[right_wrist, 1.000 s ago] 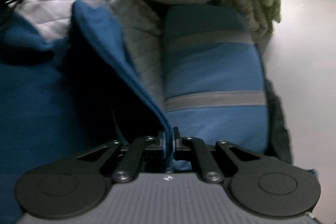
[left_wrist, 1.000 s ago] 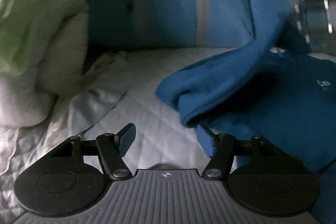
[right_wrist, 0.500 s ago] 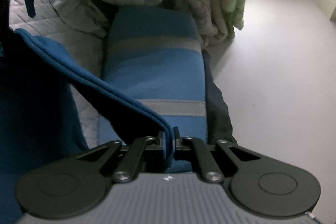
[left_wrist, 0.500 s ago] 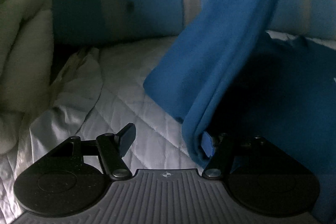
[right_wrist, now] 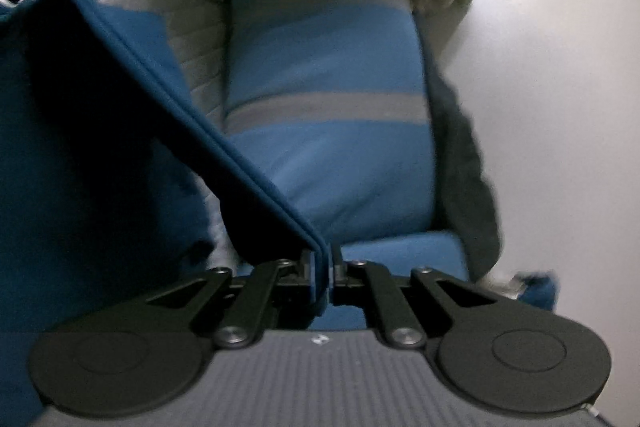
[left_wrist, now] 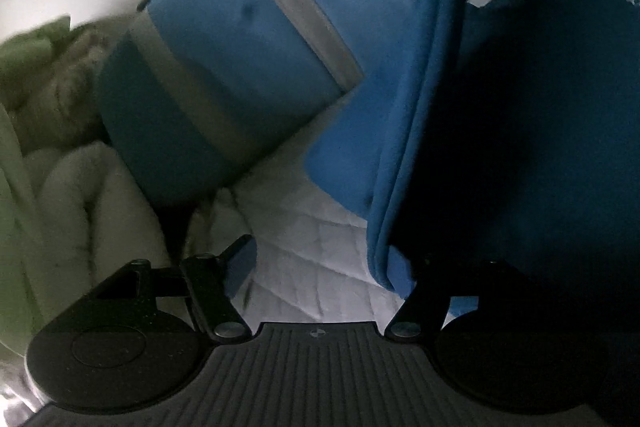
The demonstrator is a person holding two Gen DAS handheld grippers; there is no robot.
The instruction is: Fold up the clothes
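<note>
— How does the left gripper (left_wrist: pixel 324 263) stand?

— Its two fingers are spread wide apart. The right-hand fingertip (left_wrist: pixel 402 273) touches a hem of blue garment (left_wrist: pixel 400 115), which drapes over its tip; the left-hand one is bare.

— So nothing is pinched there?

— No, the gap between them is free.

— And the right gripper (right_wrist: pixel 321 269)?

— Drawn together, clamped on a doubled edge of the same blue garment, which runs up and away to the left of the claw.

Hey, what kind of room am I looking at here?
Probably a bedroom: a white quilted cover like a bed's, a blue striped pillow, and bundled bedding beside it.
</note>
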